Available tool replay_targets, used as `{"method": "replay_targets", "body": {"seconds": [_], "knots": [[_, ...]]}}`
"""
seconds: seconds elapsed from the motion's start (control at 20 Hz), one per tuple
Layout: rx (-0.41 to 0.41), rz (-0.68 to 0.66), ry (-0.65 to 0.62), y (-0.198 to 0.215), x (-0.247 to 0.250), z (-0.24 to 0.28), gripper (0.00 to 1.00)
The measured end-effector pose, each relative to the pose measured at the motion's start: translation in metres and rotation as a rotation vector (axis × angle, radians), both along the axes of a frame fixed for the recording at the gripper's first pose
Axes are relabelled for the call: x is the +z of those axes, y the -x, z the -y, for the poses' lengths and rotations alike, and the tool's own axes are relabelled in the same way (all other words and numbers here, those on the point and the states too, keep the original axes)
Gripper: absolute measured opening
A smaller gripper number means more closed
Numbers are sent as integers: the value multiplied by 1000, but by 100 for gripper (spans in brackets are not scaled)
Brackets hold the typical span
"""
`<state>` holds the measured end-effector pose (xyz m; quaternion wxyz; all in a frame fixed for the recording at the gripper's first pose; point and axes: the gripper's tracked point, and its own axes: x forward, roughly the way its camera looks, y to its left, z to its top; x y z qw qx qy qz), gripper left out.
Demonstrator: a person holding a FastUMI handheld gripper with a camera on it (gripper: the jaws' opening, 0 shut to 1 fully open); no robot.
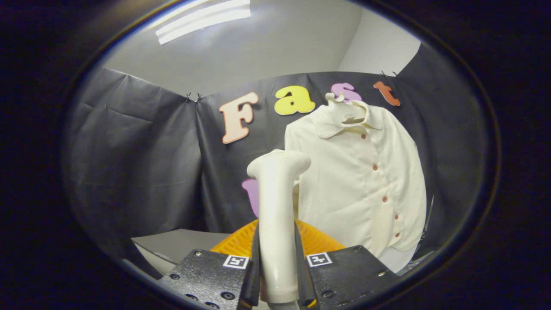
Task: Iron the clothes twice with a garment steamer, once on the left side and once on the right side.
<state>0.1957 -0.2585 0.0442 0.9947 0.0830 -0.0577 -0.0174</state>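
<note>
A cream handheld garment steamer [276,215] stands upright between my fingers, its head near the shirt's left edge. My gripper [277,275] is shut on its handle, both fingers pressing its sides. Beyond the steamer hangs a cream button-up shirt [361,181] on a hanger against the booth's black wall, its collar up and reddish buttons running down the front. The steamer's head is apart from the cloth, a little short of the shirt's left side.
An orange ribbed object [312,241] sits just behind the steamer's handle. A grey table surface [181,243] lies below and left of it. The black cloth wall [137,163] closes the space behind and to the left.
</note>
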Motion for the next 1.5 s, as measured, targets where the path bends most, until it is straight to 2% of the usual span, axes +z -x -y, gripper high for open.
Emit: {"method": "replay_targets", "body": {"seconds": [0.55, 0.7, 1.1, 1.5], "knots": [[-92, 17, -13, -65, 14, 89, 34], [-76, 16, -42, -81, 7, 101, 34], [-37, -37, -43, -62, -47, 100, 34], [-13, -101, -146, -36, -128, 101, 34]]}}
